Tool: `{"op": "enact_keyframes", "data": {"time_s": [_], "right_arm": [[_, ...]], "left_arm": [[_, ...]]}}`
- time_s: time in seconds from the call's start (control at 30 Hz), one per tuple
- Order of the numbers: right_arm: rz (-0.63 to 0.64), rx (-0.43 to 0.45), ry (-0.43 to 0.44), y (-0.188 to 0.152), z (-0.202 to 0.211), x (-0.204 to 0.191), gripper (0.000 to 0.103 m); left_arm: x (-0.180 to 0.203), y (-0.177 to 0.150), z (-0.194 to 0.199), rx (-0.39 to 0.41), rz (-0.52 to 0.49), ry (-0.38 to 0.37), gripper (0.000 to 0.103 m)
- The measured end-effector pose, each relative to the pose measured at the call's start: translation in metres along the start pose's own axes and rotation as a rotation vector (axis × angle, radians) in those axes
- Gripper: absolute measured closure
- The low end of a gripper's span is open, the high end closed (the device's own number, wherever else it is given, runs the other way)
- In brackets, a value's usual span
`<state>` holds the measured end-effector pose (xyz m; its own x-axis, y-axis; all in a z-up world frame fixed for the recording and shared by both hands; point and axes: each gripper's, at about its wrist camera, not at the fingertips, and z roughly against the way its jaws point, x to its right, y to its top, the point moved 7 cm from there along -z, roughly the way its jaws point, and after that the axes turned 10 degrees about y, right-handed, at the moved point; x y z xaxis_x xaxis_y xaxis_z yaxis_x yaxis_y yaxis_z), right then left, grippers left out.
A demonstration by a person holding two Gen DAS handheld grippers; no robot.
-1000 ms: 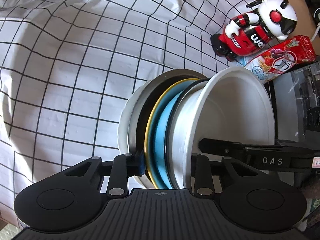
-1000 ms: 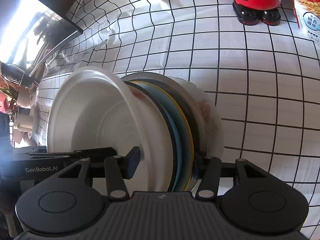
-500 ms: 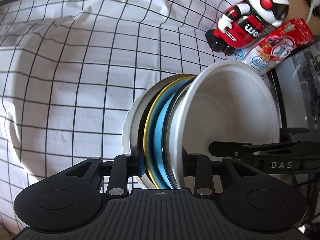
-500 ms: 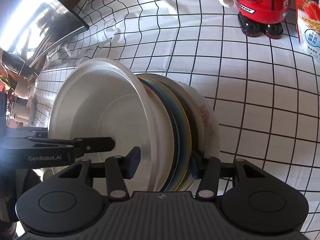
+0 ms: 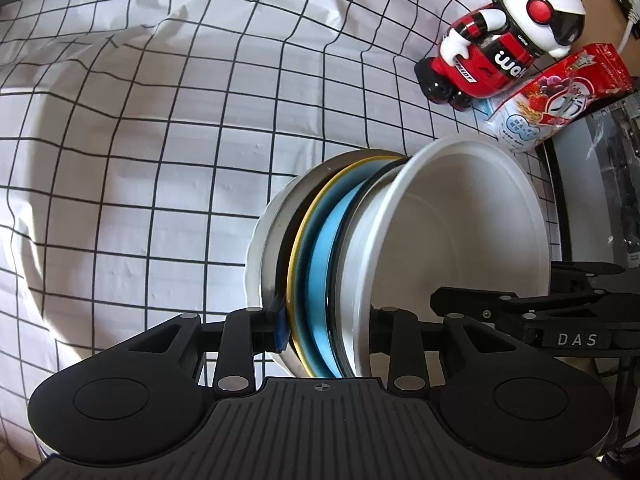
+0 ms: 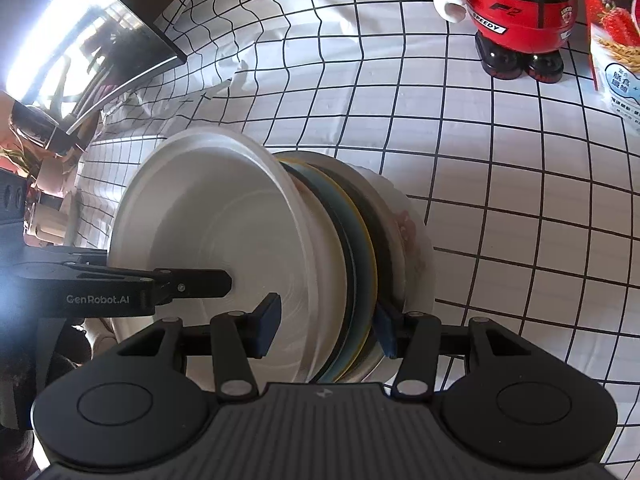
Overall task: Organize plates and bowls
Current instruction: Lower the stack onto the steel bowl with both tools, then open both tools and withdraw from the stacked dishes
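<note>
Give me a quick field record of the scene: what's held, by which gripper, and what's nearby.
held item: stack of dishes, white bowl on top, then blue plate, yellow-rimmed plate, dark plate, white plate at the bottom
left gripper: shut on the stack's edge
right gripper: clamps the opposite edge
surface: white black-grid tablecloth
nearby: red and white robot toy; red snack bag
</note>
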<state>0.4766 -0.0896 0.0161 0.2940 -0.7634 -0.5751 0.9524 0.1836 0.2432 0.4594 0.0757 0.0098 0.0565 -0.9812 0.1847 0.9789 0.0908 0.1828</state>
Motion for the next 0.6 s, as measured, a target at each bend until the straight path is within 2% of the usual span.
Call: {"op": "enact_keyframes", "data": {"time_s": [0.47,0.6], "right_arm": [[0.018,0.020,-0.009,0.000,0.009,-0.001,0.054],[0.072,0.067,-0.036,0.005,0.021,-0.007,0.054]], "left_arm": [[0.002,-0.002,0.005,0.005,-0.029,0.030,0.069],[0.002,0.007,0.024,0.079,-0.076,0.094,0.063]]}}
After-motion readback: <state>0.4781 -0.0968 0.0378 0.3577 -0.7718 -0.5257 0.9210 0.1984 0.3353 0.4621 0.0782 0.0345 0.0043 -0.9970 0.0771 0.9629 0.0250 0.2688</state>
